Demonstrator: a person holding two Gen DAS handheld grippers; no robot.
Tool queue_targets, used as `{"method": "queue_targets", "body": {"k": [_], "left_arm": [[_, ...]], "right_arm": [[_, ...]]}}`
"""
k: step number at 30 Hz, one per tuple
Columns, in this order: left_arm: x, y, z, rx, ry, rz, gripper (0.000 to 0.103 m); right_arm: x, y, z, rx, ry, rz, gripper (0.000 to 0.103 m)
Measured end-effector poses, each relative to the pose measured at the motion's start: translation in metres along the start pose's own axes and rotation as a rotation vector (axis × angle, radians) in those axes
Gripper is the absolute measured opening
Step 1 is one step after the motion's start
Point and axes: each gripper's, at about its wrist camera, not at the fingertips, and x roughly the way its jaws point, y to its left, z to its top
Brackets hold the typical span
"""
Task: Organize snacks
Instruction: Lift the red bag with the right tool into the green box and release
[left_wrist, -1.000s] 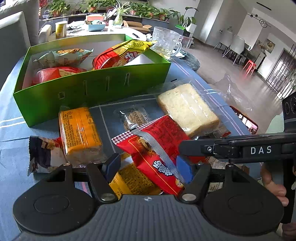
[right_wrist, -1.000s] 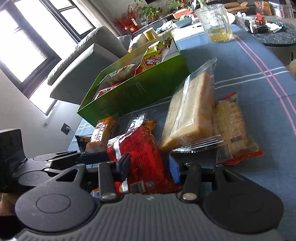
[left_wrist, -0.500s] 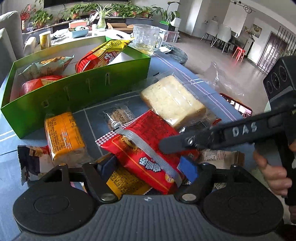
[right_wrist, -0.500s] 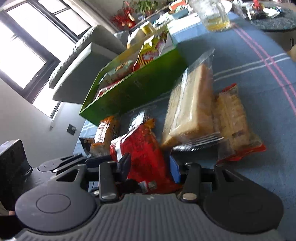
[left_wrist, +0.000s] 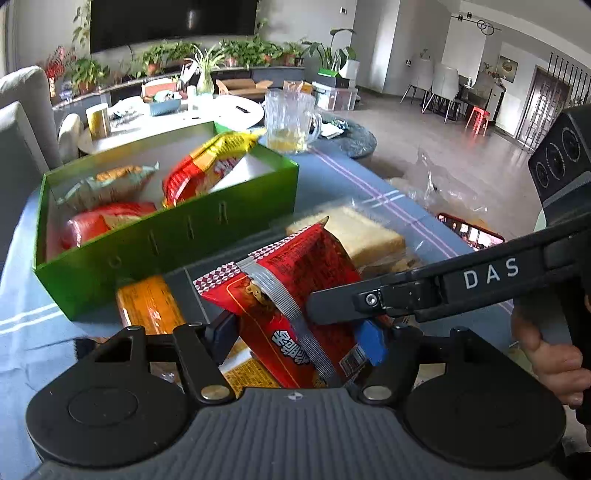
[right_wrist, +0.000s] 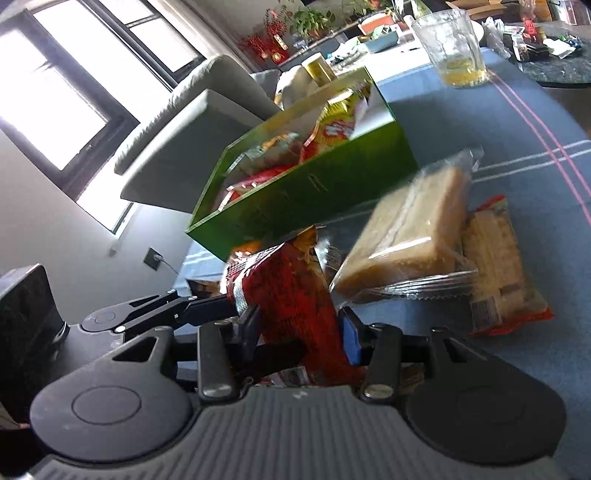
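Note:
A red snack packet (left_wrist: 295, 295) is lifted off the table, tilted up. Both grippers grip it: my left gripper (left_wrist: 299, 336) is shut on its lower end, and my right gripper (right_wrist: 299, 328) is shut on the same red packet (right_wrist: 291, 295) from the right side. The green box (left_wrist: 166, 236) stands beyond it with several packets inside; it also shows in the right wrist view (right_wrist: 314, 184). An orange packet (left_wrist: 147, 306) and a bagged bread slice (left_wrist: 362, 236) lie on the blue cloth.
A glass mug (left_wrist: 290, 125) stands behind the box's right corner. A second bagged cracker pack (right_wrist: 495, 266) lies right of the bread (right_wrist: 413, 229). A grey sofa (right_wrist: 192, 122) sits beyond the table's left side. The table edge drops off at right.
The red packet has been lifted off the table and tilted up, held by both grippers. Both cameras rose with it, and the box now looks lower and nearer.

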Motion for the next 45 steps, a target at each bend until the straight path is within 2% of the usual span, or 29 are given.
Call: {"method": "queue_targets", "body": {"k": [9, 19, 26, 33, 38, 45], "left_arm": [[-0.016, 0.01, 0.031, 0.017, -0.104, 0.061, 0.064], [-0.009, 0.03, 0.078, 0.046, -0.189, 0.08, 0.064], [0.01, 0.051, 0.114, 0.042, -0.226, 0.091, 0.064], [0.042, 0.072, 0.143, 0.052, -0.222, 0.109, 0.064], [0.069, 0.089, 0.156, 0.049, -0.206, 0.115, 0.064], [0.096, 0.104, 0.162, 0.079, -0.237, 0.147, 0.064]], "right_arm": [[0.001, 0.026, 0.028, -0.063, -0.084, 0.031, 0.079], [0.007, 0.033, 0.074, -0.089, -0.175, 0.036, 0.079], [0.018, 0.032, 0.111, -0.103, -0.219, 0.034, 0.079], [0.039, 0.02, 0.146, -0.084, -0.229, 0.035, 0.079], [0.06, 0.01, 0.164, -0.076, -0.216, 0.014, 0.079], [0.087, 0.002, 0.186, -0.089, -0.212, -0.014, 0.079]]}}
